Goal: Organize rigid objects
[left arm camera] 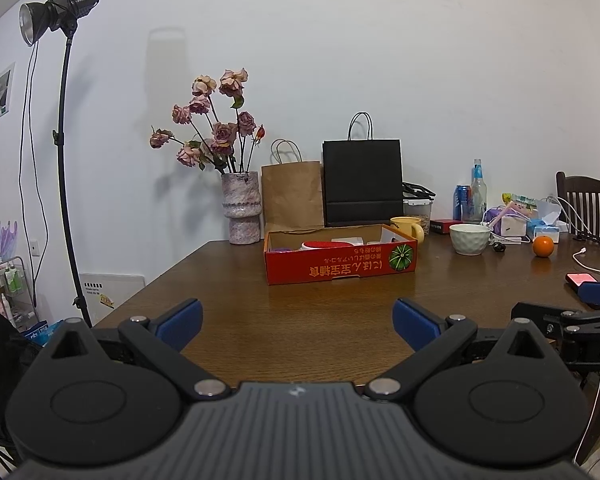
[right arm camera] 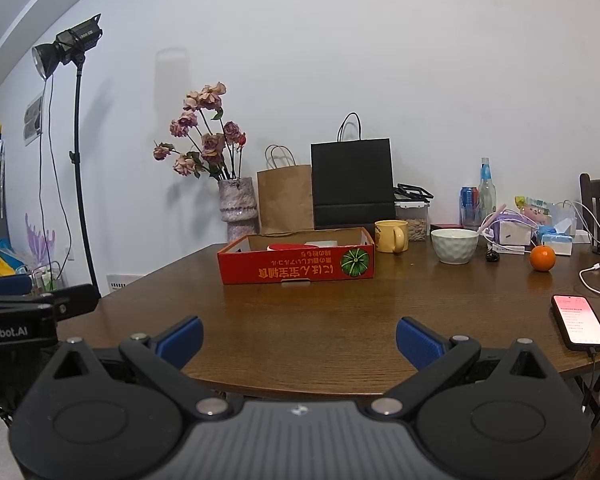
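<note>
Both the left gripper [left arm camera: 297, 326] and right gripper [right arm camera: 299, 342] are spread wide, holding nothing. One red box [right arm camera: 296, 268], one yellow mug [right arm camera: 391, 236], one white bowl [right arm camera: 454, 246] and one orange [right arm camera: 542, 258] sit on the table [right arm camera: 300, 320].

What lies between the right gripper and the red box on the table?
Only bare tabletop: the right wrist view shows nothing between the open right gripper and the red box.

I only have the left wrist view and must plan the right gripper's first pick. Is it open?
Observer: Yes, the right gripper is open and holds nothing.
Operator: What's the reddish thing half hidden behind it?
Observer: A phone with its screen lit, lying flat near the edge of the table.
Operator: Anything attached?
Observer: A dark cable plugs into its near end.
</note>
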A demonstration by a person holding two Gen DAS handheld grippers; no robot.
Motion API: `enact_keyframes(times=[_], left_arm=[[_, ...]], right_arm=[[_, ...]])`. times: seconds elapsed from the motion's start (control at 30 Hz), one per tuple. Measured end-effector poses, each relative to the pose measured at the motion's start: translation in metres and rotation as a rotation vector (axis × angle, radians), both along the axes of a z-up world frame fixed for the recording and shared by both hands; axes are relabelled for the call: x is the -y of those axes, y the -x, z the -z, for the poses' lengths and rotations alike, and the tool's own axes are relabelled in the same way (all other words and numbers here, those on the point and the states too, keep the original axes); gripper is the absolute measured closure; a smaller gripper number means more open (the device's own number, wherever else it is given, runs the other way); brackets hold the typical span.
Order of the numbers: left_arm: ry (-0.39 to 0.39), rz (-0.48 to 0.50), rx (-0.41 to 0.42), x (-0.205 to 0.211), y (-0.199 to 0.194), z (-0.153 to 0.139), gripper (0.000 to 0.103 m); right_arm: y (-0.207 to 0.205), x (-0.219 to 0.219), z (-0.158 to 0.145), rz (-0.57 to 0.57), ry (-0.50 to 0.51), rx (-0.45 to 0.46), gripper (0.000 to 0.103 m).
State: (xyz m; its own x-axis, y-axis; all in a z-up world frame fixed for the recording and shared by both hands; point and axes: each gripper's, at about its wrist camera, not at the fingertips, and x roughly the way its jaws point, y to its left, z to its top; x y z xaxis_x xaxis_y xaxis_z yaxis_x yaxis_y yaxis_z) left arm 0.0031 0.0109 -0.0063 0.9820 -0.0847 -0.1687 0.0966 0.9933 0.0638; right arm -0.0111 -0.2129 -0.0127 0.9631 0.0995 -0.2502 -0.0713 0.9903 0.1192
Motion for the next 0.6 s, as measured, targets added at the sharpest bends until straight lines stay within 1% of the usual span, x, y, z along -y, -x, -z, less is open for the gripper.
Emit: enact_keyframes(times=[0.6], left_arm=[[0.001,0.004,0.000,-0.0005,-0.0002,-0.0003,0.000]], right_arm=[[-0.0021,0.0013,0.0018,0.002,0.000,-0.002,0.000]])
